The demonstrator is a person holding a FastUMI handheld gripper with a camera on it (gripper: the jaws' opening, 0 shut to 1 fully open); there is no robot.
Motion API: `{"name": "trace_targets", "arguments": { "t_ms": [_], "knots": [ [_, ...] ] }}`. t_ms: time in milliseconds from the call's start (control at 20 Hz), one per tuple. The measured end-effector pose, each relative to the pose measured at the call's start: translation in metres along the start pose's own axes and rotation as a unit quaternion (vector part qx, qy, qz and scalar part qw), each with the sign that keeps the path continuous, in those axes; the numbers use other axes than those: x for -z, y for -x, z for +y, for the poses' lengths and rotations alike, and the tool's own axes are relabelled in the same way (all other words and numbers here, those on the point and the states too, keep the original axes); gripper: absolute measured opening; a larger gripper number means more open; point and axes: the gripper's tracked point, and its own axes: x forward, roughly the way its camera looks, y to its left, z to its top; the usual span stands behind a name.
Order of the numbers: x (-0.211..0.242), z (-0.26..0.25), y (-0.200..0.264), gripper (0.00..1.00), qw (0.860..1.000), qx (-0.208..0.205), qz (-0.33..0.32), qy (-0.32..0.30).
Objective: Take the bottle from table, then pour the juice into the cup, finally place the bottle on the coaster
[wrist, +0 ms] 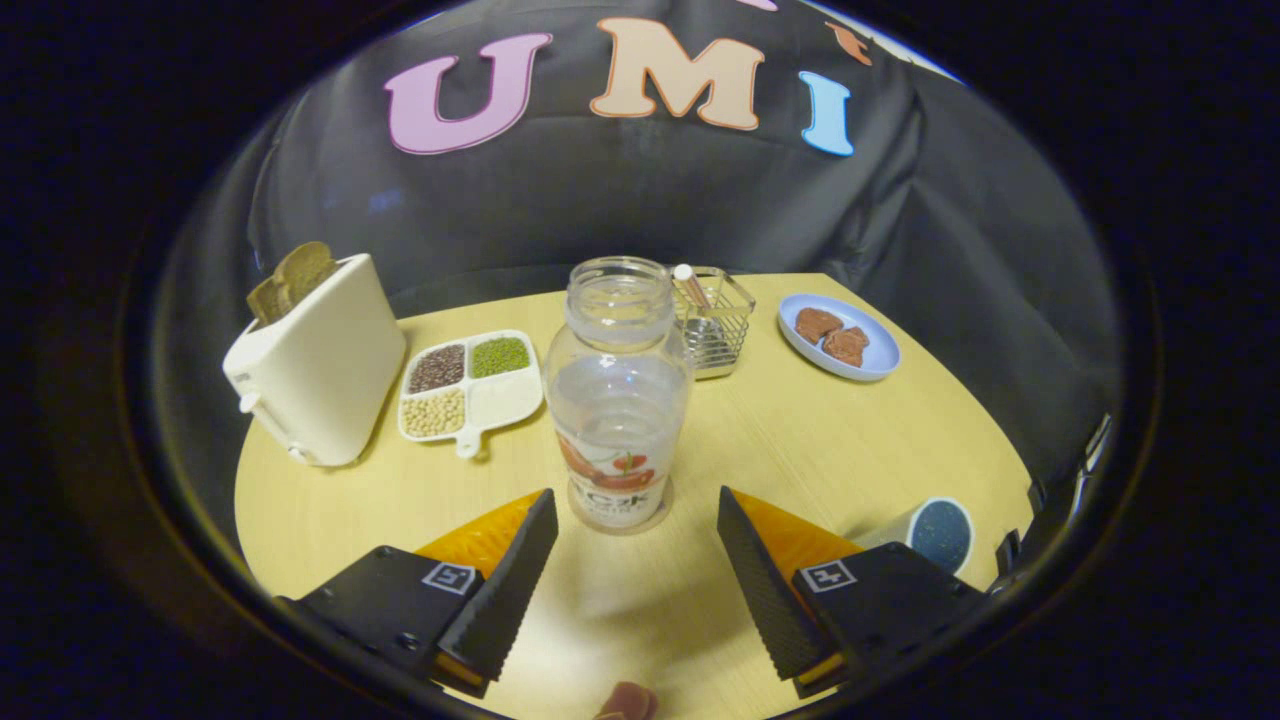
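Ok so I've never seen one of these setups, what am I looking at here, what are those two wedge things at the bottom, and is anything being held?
This is no robot arm: a person holds a two-finger gripper in one hand, and the picture comes from a fisheye camera riding on it, looking forward along the fingers. The two wedges are its jaws, standing open and holding nothing.

Just ahead of them, on a wooden table, stands a clear, uncapped juice bottle, untouched on a round coaster. Beyond it sits a wire basket. To one side of the bottle are a white toaster with bread in it and a divided tray of beans and grains; to the other side, a blue plate with brown food pieces. A white cup stands beside the right-hand finger.
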Motion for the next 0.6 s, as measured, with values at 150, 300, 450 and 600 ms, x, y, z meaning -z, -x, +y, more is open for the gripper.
{"name": "trace_targets", "arguments": {
  "t_ms": [150,300,450,600],
  "knots": [
    [-0.007,-0.005,0.034,1.00,1.000,-0.025,-0.015,0.003],
    [-0.017,-0.013,0.069,1.00,0.997,-0.064,-0.030,0.000],
    [-0.022,-0.040,0.094,1.00,0.996,-0.073,-0.038,0.025],
    [-0.029,-0.069,0.111,1.00,0.995,-0.064,-0.049,0.065]
  ]
}}
